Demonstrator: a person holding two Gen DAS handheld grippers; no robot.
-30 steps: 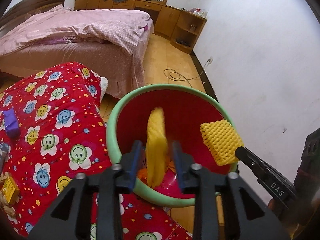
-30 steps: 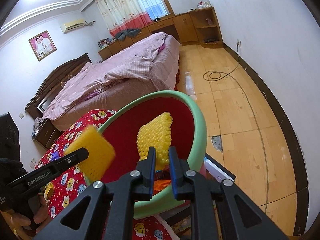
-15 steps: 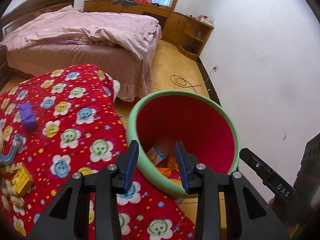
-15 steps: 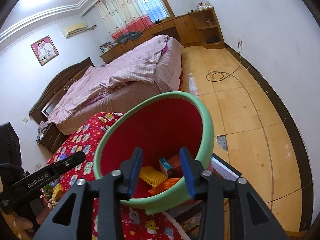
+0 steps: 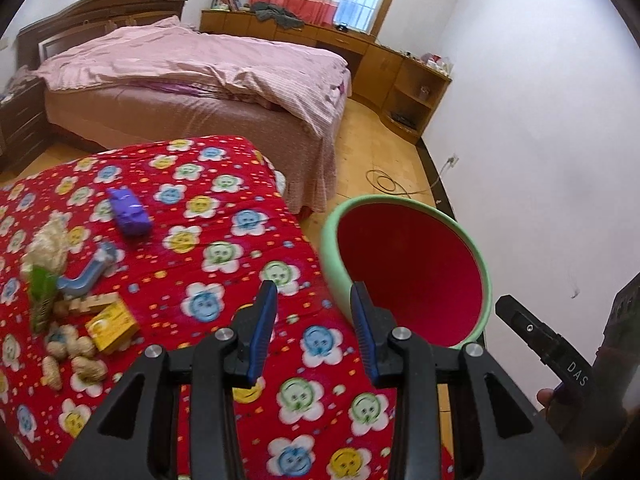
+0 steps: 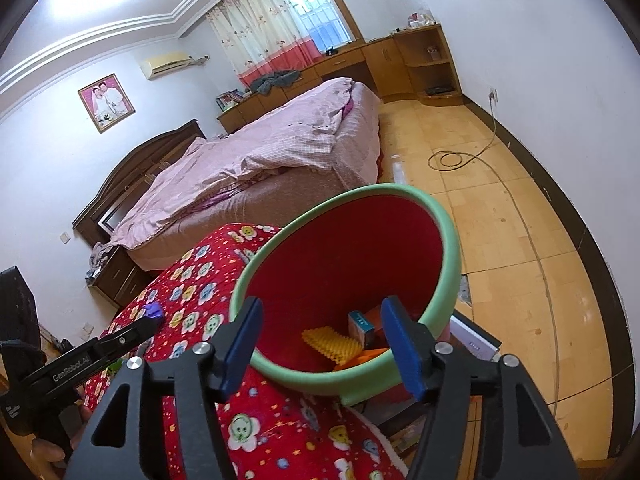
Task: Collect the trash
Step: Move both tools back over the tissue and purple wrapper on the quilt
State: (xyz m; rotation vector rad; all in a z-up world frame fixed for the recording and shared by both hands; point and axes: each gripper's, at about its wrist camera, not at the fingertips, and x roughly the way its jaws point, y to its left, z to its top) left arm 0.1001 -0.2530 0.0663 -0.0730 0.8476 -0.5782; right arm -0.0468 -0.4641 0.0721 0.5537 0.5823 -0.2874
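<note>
The red bin with a green rim [image 5: 400, 200] stands off the right edge of the red flower quilt [image 5: 208, 208]. My left gripper [image 5: 313, 300] hangs open over the quilt's edge beside the bin, with nothing between its fingers. My right gripper [image 6: 323, 320] is above the bin's near rim [image 6: 344, 380]; its jaws are opening and nothing is between them. A yellow foam net [image 6: 332, 344], a small box [image 6: 360, 326] and an orange scrap [image 6: 368, 356] lie in the bin. On the quilt lie a purple piece [image 5: 130, 212], a yellow box [image 5: 112, 322], peanuts [image 5: 76, 356] and a green packet [image 5: 42, 296].
A bed with a pink cover [image 5: 192, 68] stands beyond the quilt. Wooden cabinets [image 5: 404, 80] line the far wall. A cable [image 6: 452, 158] coils on the wooden floor to the right of the bin. The white wall [image 5: 540, 160] is close behind the bin.
Both yellow foam nets have left the jaws, and one now lies in the bin. The right jaws have spread wide. The left gripper has swung left over the quilt.
</note>
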